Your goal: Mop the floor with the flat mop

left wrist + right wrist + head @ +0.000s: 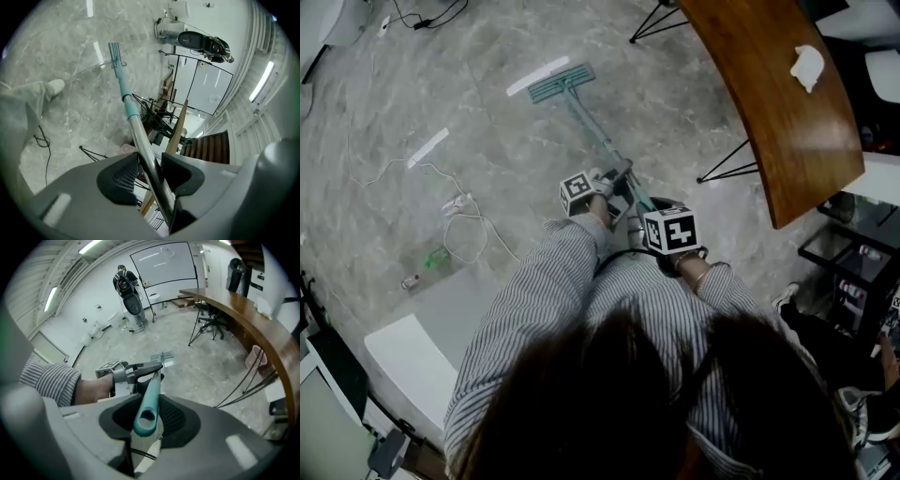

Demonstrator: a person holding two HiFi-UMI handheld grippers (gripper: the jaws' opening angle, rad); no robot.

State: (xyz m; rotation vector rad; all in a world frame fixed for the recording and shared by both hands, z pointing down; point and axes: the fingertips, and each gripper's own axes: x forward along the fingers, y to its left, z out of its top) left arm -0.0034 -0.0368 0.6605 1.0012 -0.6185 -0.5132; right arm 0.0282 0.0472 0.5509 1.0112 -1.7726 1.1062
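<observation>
Here, the left hand-held gripper (151, 172) was clenched on the metal shaft of the flat mop (563, 82), while the right hand-held gripper (147, 416) grasped the handle's teal end just behind it. The mop's head lay flat on the grey marble floor (487, 178), out ahead, beside a curved wooden worktop (769, 103).

Grey-white striped sleeves (525, 319), grey left claw (152, 167), right claw (147, 416), black-white marker cubes (673, 230)
</observation>
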